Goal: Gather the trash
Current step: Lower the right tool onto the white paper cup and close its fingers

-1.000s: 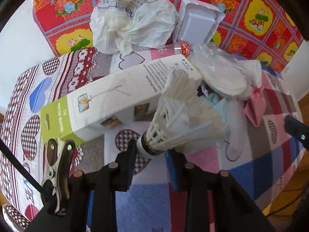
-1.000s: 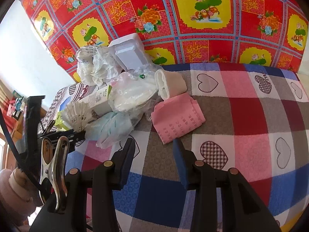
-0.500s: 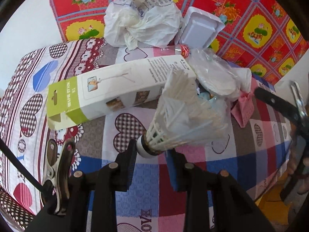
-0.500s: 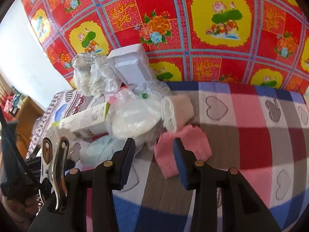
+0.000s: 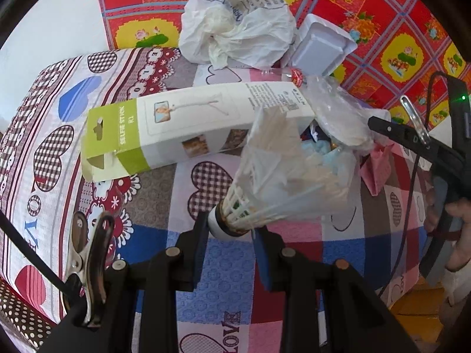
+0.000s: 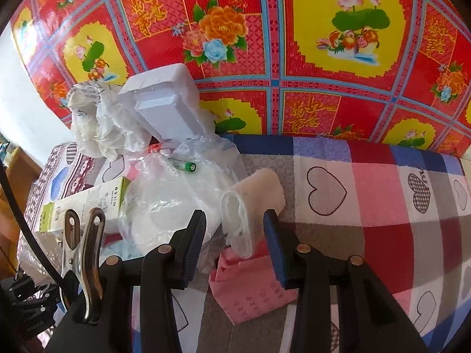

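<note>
Black left gripper: jaws narrow, clamped on cork base of shuttlecock; feathers fan up and right, worn, above the cloth.
Right gripper: jaws partly apart, nothing pinched; pads either side of white roll, contact unclear. In the left wrist view its body comes in from the right edge, held by a hand.
White roll: short paper tube, open end toward camera, lying tilted, lower end over pink paper.
Pink paper: flat creased sheet with small print, on the cloth just under right jaws.
Clear plastic bag: crumpled, left of the roll, touching it; green battery on top.
Selfie stick box: white and green carton, lying on its side, left of the clear bag, behind the shuttlecock in the left wrist view.
White plastic bag: bunched, printed text, at the back of the pile by the wall.
Foam tray: white, tipped up against wall cloth, between white bag and clear bag.
Bottle cap: red, on clear bottle neck, mostly hidden by the box and bag.
Blue-white wad: under the feathers, cannot tell what.
Checked cloth: hearts, plaid squares, covers the surface holding all the trash.
Wall cloth: red and yellow floral, behind the pile.
</note>
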A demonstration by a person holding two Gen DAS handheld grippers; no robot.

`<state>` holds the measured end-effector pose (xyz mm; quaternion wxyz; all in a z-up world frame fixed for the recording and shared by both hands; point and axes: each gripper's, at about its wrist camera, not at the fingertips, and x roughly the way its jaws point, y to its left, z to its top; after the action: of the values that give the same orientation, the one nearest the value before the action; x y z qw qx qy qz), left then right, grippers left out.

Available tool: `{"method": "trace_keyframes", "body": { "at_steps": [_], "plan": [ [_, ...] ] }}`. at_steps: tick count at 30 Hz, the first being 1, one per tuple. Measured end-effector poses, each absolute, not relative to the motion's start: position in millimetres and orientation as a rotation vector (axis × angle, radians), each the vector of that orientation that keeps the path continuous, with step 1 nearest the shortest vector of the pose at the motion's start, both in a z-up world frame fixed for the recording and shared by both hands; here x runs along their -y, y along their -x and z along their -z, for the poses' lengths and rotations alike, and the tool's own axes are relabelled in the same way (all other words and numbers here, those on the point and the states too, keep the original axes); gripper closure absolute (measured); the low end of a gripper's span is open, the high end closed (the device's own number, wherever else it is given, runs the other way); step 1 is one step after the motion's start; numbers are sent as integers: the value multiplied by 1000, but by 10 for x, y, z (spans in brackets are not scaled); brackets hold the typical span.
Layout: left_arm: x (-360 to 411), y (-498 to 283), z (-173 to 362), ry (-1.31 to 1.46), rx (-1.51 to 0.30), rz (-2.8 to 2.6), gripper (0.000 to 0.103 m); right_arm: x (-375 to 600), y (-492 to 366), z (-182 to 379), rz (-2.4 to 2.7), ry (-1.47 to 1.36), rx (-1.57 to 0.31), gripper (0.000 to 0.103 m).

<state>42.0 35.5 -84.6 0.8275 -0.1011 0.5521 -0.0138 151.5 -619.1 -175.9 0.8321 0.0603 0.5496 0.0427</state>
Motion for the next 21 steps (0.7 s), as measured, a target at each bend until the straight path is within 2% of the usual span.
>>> {"method": "trace_keyframes", "body": {
  "at_steps": [5,7,11,16,21],
  "plan": [
    [-367,-425,846,220,-1173,32,72,6209,-1557,1819,-84,-148,-1178,63],
    [-357,-424,842,220,-1172,39,72,6218,-1558,1828,-88,-159,-1178,70],
    [-321,-420,821,210,-1170,51,72,6242,-1552,1838,-99,-182,-1181,75],
    [-277,-423,799,200,-1168,69,72,6227,-1513,1762,-96,-167,-1146,88],
    [-242,-418,785,187,-1166,83,72,6246,-1457,1671,-78,-170,-1120,90]
  ]
}}
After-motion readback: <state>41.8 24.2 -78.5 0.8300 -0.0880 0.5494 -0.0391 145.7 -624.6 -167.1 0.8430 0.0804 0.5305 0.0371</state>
